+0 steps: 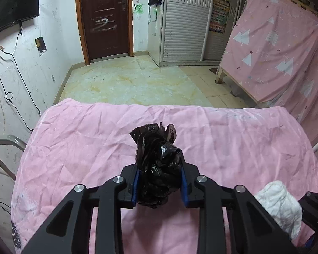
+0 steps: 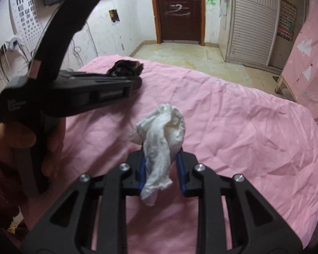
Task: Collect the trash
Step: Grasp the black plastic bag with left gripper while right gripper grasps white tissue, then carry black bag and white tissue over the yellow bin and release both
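Observation:
In the left wrist view a crumpled black plastic bag (image 1: 156, 165) is pinched between the blue pads of my left gripper (image 1: 160, 182), just above the pink sheet (image 1: 74, 148). The right wrist view has my right gripper (image 2: 162, 169) shut on a crumpled white tissue (image 2: 163, 139) over the same sheet. That tissue (image 1: 279, 205) also shows at the lower right of the left wrist view. A hand (image 2: 14, 139) holds the left gripper (image 2: 127, 78) at the left of the right wrist view, with the black bag (image 2: 125, 67) at its tip.
The pink sheet (image 2: 243, 127) covers a table-like surface with its far edge toward a tiled floor (image 1: 127, 80). A brown door (image 1: 105, 19) and a white slatted cabinet (image 1: 186, 21) stand beyond. A pink-draped frame (image 1: 275, 48) leans at right. A chair back (image 1: 2, 148) sits at left.

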`<state>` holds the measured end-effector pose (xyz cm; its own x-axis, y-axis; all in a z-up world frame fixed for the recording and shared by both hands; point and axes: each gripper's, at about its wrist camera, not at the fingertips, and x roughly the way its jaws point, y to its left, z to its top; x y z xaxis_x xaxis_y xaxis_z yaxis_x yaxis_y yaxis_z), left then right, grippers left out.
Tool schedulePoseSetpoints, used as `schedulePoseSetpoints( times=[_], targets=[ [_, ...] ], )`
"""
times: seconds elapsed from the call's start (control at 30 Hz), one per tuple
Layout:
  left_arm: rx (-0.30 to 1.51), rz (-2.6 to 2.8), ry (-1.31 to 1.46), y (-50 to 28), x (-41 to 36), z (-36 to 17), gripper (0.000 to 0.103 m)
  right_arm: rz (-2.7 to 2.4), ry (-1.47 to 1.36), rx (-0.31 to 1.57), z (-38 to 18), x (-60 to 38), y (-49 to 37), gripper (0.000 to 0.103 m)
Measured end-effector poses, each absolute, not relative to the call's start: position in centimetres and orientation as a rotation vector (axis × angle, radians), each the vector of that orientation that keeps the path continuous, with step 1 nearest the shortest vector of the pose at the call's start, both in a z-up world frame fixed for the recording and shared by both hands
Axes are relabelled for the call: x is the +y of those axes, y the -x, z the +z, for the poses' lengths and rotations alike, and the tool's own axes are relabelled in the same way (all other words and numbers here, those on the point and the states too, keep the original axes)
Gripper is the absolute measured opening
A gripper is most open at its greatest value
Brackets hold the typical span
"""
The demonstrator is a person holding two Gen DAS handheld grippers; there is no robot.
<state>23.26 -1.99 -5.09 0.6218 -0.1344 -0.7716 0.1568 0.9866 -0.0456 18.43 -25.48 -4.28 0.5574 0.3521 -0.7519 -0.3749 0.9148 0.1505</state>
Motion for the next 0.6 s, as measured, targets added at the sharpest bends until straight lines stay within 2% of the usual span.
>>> schedulePoseSetpoints(
  times=[0.6],
  targets=[
    [0.78,-0.326,-0.047,-13.6,-8.5,0.8,0.02,0.249,-0.175,0.676,0.7,-38.7,-12.2,0.023]
  ],
)
